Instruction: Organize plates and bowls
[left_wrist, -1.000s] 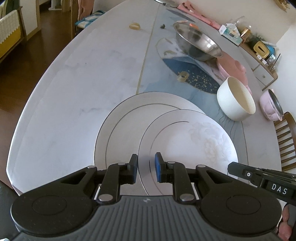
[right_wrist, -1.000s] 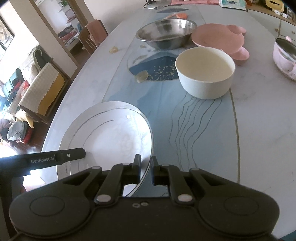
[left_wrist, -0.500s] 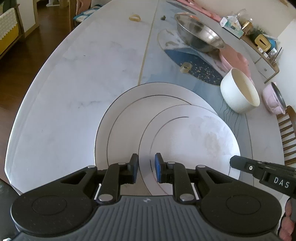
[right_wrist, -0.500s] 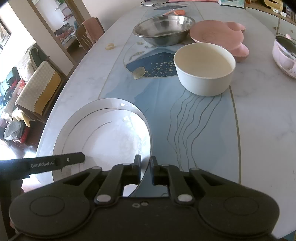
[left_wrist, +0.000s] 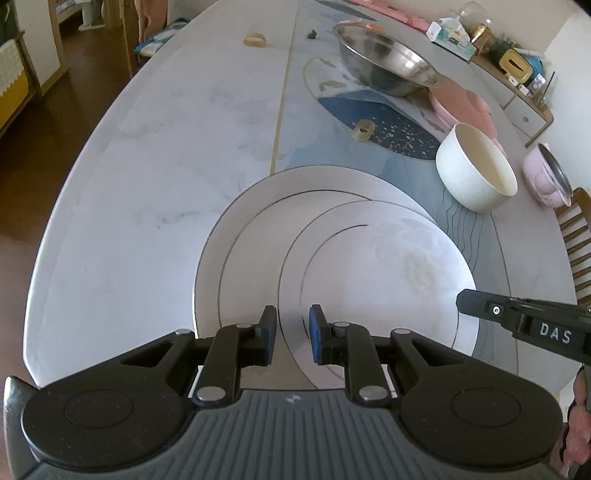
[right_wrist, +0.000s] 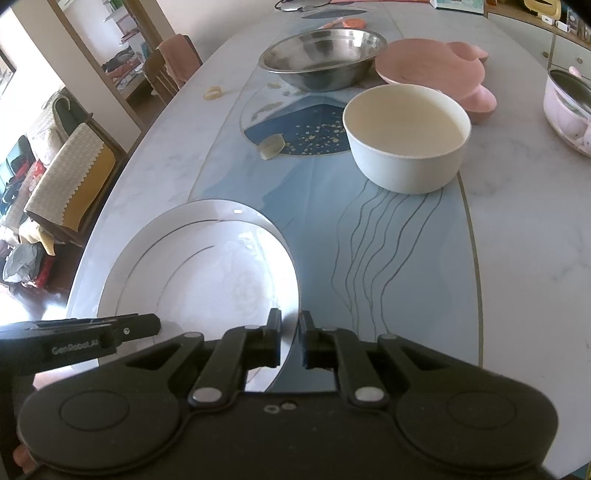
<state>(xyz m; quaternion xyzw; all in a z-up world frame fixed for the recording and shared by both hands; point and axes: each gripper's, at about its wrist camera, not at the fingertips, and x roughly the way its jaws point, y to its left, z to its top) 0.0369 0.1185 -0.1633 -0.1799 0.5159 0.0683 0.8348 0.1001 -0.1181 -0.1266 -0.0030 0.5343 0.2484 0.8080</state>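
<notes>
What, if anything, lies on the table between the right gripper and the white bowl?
Nothing visible. From the right gripper, shut on the upper plate at its rim, only bare blue-patterned table leads to the white bowl. A small yellowish piece lies off to the left of that path.

"DAS" on right gripper (left_wrist: 476, 305), "GenRobot.AI" on left gripper (right_wrist: 146, 325)

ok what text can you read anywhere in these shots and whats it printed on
"DAS": on the side of the right gripper, seen from the left wrist view.
"GenRobot.AI": on the side of the left gripper, seen from the right wrist view.
Boxes on the sideboard carry print, too small and blurred to read.
</notes>
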